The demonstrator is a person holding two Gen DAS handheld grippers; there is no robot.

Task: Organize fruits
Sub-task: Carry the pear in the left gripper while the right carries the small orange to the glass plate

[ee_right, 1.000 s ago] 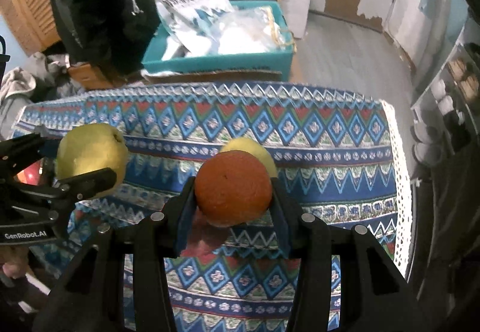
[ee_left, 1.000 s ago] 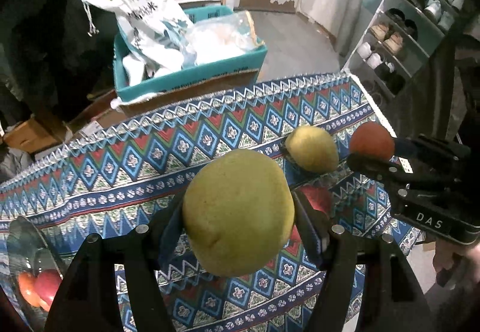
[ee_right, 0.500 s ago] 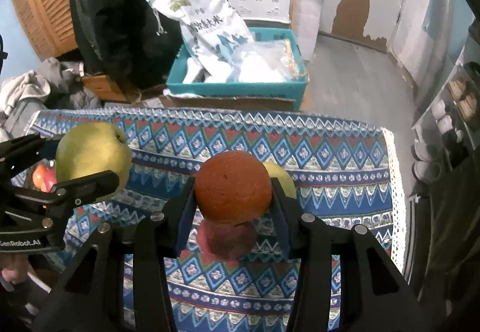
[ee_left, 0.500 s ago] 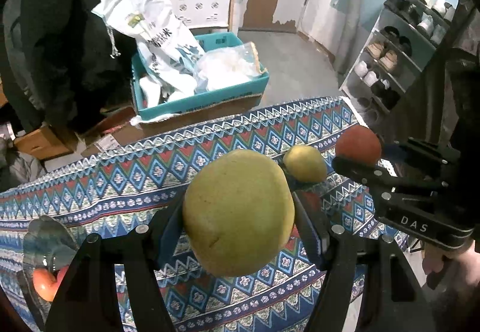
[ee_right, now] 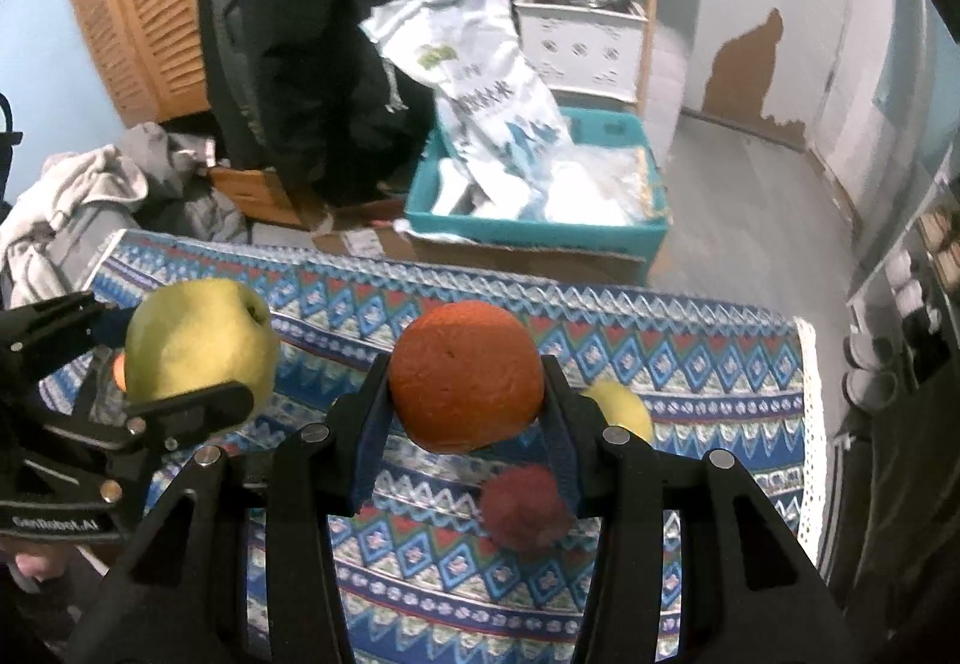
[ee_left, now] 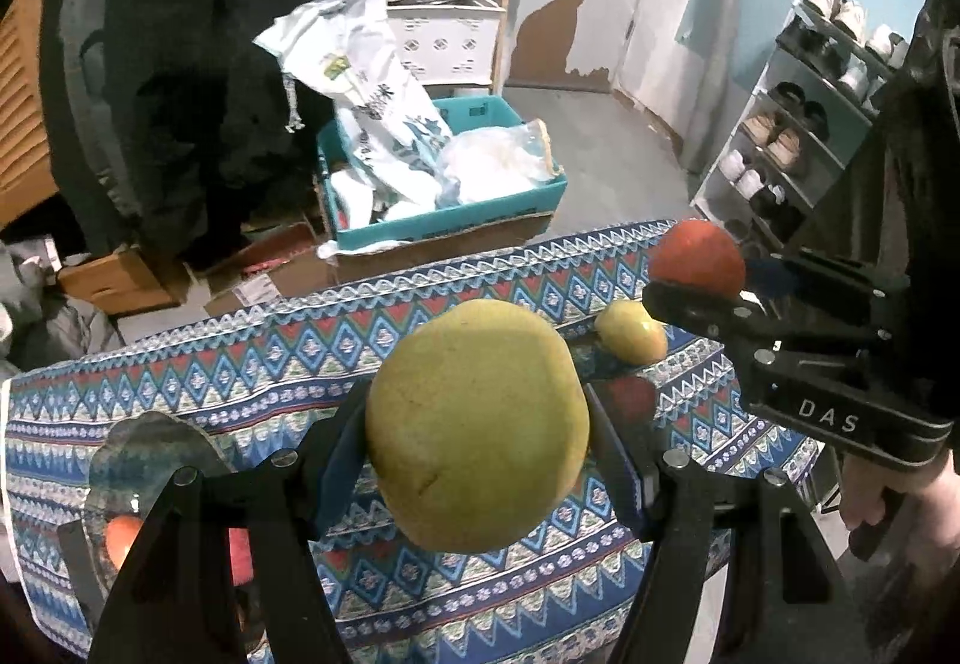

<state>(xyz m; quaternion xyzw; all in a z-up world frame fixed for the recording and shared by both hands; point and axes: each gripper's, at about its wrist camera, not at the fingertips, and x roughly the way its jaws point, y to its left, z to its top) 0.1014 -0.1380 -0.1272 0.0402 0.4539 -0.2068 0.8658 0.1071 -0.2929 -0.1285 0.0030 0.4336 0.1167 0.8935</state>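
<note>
**Holding one fruit in each tool above the patterned surface**

Your left tool (ee_left: pixel 477 436) is clenched on a large yellow-green pear (ee_left: pixel 477 424); the fruit sits squarely between the two fingers, bulging above and below them, lifted clear of the surface (ee_left: pixel 240 382). Your right tool (ee_right: pixel 465 382) is clamped on an orange (ee_right: pixel 465 376), which likewise sits between its fingers and off the cloth.

From the left wrist view, the right tool appears at the right edge with the orange at its tip. From the right wrist view, the left tool stands at the left edge with the pear.

Below your tools, a smaller yellow fruit (ee_left: pixel 630 331) lies on the surface, near its far right part, and a dark red fruit (ee_right: pixel 525 508) lies just beside it, closer to you. A glass bowl (ee_left: pixel 150 454) rests on the left part of the surface with reddish fruit (ee_left: pixel 123 538) inside, partly hidden by a left tool finger.
</note>
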